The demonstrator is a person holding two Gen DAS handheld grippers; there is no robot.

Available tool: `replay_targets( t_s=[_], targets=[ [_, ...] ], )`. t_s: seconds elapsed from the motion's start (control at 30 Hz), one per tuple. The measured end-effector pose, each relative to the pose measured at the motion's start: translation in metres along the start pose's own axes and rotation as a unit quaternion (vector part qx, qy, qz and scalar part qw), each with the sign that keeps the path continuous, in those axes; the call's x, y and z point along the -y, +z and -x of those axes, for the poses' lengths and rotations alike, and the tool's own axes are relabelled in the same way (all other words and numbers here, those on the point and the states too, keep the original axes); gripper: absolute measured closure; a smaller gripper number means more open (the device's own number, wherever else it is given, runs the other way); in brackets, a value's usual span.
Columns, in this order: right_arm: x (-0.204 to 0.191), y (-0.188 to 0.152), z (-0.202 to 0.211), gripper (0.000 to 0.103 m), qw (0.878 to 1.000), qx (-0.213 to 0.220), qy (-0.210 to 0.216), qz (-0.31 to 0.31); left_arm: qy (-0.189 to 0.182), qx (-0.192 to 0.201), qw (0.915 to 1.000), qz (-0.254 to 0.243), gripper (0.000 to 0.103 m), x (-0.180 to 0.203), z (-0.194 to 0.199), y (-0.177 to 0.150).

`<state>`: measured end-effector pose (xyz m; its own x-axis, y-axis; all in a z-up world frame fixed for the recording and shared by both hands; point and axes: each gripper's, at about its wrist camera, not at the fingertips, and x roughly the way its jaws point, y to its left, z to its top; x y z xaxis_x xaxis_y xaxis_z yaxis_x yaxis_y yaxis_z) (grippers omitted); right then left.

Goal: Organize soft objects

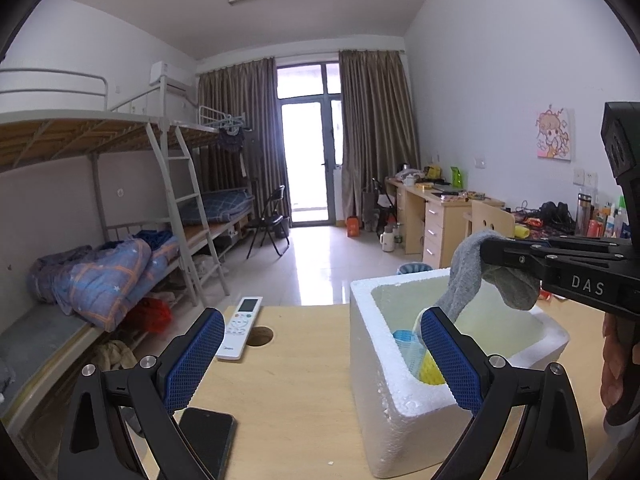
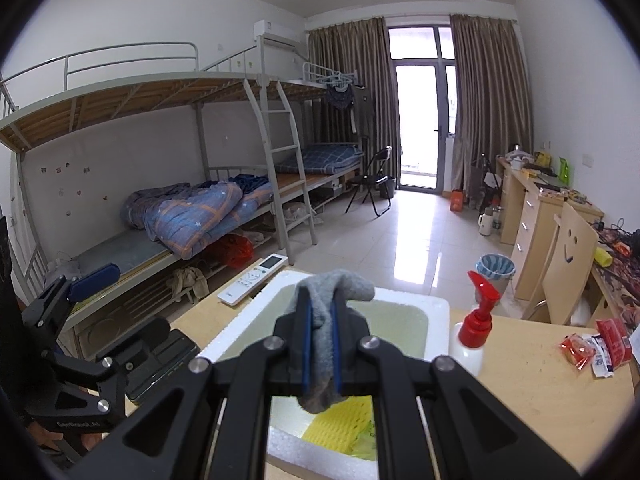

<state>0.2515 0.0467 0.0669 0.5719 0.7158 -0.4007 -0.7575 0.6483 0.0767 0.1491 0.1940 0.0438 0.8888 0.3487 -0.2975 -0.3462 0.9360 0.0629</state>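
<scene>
grey sock (image 2: 326, 320) – limp, folded over – pinched in closed right gripper (image 2: 320, 332) above foam box (image 2: 436, 308); left gripper (image 1: 320, 356) open.

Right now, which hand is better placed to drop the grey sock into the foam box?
Right. The right gripper is shut on the grey sock, held over the open foam box. The left gripper is open and empty.

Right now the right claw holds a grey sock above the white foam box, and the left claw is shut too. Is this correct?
Not quite. The left claw is open and empty, as the left wrist view shows. The right claw does hold the grey sock above the white foam box.
</scene>
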Motion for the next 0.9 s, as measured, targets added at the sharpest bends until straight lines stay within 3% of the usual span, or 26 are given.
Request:
replay_targets(
  t_s=[0.17,0.23,0.3,0.4,0.9],
  targets=[
    [0.002,0.002,0.000,0.087,1.000,-0.001,-0.014,-0.007,-0.008,0.004,0.9999,-0.005,0.004,0.004,0.002,0.000],
    [0.003,0.003,-0.002,0.071,1.000,-0.004,-0.017,-0.012,-0.010,0.001,0.9999,-0.005,0.004,0.006,0.002,-0.001],
    [0.003,0.002,-0.003,0.039,1.000,-0.004,-0.023,-0.012,-0.008,0.002,1.0000,-0.003,0.004,0.005,0.002,-0.002],
    [0.001,0.003,0.001,0.022,0.999,0.008,-0.038,-0.007,-0.007,0.003,1.0000,-0.001,0.004,0.003,0.003,-0.001],
    [-0.002,-0.001,0.024,0.021,0.999,0.012,-0.033,-0.010,-0.005,0.000,0.9999,0.010,0.004,0.006,0.021,-0.004]
  ],
)
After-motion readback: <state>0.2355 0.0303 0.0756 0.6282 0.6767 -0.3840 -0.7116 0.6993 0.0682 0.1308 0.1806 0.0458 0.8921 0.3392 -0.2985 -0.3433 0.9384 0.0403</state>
